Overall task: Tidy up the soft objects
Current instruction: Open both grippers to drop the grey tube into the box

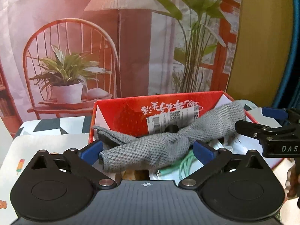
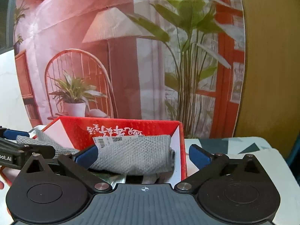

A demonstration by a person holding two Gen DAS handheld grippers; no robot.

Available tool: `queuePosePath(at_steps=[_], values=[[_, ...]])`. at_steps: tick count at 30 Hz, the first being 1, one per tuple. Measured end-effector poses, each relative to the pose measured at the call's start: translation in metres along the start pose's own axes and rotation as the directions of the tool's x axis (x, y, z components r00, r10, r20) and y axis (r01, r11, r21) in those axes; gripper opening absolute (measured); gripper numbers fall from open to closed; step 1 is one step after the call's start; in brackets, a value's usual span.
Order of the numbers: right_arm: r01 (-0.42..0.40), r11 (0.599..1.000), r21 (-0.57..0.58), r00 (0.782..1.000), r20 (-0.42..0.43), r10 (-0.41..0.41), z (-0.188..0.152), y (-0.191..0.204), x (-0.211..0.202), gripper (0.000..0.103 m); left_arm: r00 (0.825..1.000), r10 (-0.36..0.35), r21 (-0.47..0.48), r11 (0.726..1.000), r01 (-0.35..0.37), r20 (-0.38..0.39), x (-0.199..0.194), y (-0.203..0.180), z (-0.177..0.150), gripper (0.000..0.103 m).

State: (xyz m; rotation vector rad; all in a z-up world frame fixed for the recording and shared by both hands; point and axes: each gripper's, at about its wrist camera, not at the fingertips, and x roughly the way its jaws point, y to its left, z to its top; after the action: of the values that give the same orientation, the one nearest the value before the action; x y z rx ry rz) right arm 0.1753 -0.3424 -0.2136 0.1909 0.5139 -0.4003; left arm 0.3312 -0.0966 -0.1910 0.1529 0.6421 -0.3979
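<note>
A grey knitted cloth (image 1: pixel 150 150) lies draped across the top of an open red box (image 1: pixel 131 116) printed with strawberries. In the left wrist view my left gripper (image 1: pixel 148 151) is open, its blue pads wide apart on either side of the cloth's near fold and not pressing it. My right gripper (image 1: pixel 251 119) reaches in from the right over the cloth's far end. In the right wrist view the right gripper (image 2: pixel 143 156) is open too, with the cloth (image 2: pixel 135 155) between its pads and its right pad outside the box wall (image 2: pixel 182 150). The left gripper (image 2: pixel 28 140) shows at the left edge.
A coiled green cable (image 1: pixel 184 163) and white packets lie in the box under the cloth. The box stands on a table with a black-and-white patterned cover (image 1: pixel 56 123). A printed backdrop (image 1: pixel 75 56) of a chair and plants hangs close behind. A hand (image 1: pixel 292 183) shows at the right edge.
</note>
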Motion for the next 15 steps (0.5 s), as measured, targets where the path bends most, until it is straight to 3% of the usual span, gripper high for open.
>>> queuePosePath(at_steps=[9,15], values=[[-0.018,1.000,0.003,1.000,-0.010,0.018,-0.019,0.008,-0.031,0.103,0.999,-0.012,-0.041,0.999,0.013,0.040,-0.035,-0.001,-0.023,0.103],[-0.030,0.999,0.026,0.999,0.042,0.029,-0.033,0.007,-0.056,0.103,0.994,-0.020,-0.068,0.997,0.028,0.107,-0.062,-0.003,-0.040,0.103]])
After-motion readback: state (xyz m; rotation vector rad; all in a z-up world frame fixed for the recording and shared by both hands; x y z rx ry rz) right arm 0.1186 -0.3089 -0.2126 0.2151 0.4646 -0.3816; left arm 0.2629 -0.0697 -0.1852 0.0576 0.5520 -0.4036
